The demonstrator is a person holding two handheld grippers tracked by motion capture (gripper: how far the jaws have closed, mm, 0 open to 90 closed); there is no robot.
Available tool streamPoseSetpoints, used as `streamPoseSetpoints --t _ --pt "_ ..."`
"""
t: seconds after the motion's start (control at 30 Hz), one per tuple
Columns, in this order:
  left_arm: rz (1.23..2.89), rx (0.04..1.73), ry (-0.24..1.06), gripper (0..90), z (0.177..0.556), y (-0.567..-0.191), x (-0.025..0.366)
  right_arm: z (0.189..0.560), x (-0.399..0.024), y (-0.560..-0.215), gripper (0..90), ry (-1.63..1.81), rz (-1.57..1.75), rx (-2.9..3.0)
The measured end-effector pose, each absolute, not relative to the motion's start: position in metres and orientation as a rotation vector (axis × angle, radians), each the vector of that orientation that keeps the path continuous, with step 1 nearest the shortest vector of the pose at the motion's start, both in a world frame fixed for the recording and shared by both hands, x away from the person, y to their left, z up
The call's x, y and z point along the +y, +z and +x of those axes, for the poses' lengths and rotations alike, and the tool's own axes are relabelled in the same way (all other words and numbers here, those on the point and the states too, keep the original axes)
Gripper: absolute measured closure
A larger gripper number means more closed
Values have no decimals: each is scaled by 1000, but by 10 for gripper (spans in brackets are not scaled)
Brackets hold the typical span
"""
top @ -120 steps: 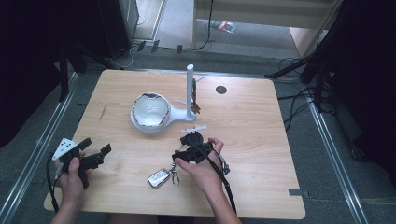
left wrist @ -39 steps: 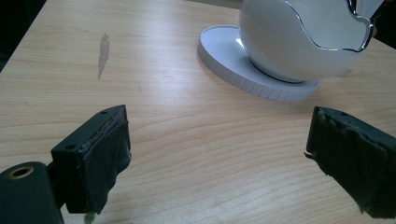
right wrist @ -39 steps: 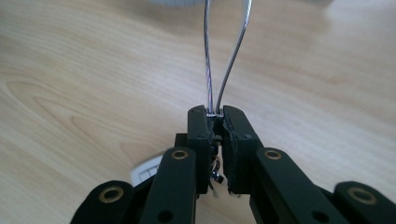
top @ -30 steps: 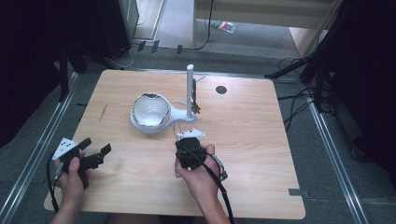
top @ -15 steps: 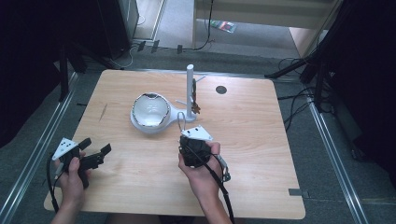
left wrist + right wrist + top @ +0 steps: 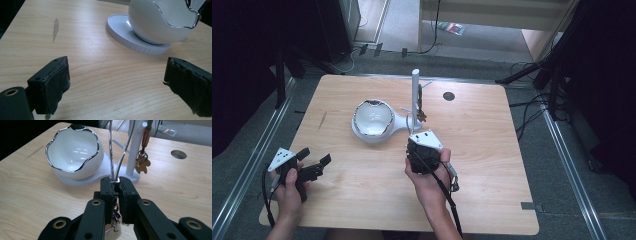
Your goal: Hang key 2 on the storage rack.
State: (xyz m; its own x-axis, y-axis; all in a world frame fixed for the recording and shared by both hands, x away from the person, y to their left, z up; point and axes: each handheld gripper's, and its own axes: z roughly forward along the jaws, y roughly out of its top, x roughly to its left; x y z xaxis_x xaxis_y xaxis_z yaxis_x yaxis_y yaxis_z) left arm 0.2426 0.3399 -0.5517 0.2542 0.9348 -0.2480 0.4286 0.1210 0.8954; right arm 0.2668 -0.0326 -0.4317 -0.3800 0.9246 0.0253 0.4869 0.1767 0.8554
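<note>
The right gripper is clamped on a keyring, a bright wire loop rising from its jaws, keys dangling below. It sits mid-table, just near of the white stand, where a brown charm hangs. The bowl lies left. The left gripper, jaws wide and empty, rests near-left.

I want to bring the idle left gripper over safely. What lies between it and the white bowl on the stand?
Only bare wooden table. The left gripper view shows nothing between the open left gripper and the white bowl.
</note>
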Motion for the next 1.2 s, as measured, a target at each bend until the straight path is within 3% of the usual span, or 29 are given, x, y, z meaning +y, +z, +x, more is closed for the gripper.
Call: streamPoseSetpoints --t 1.2 --pt "1488 1341 609 69 243 -552 340 304 -42 -437 836 1091 1345 1885"
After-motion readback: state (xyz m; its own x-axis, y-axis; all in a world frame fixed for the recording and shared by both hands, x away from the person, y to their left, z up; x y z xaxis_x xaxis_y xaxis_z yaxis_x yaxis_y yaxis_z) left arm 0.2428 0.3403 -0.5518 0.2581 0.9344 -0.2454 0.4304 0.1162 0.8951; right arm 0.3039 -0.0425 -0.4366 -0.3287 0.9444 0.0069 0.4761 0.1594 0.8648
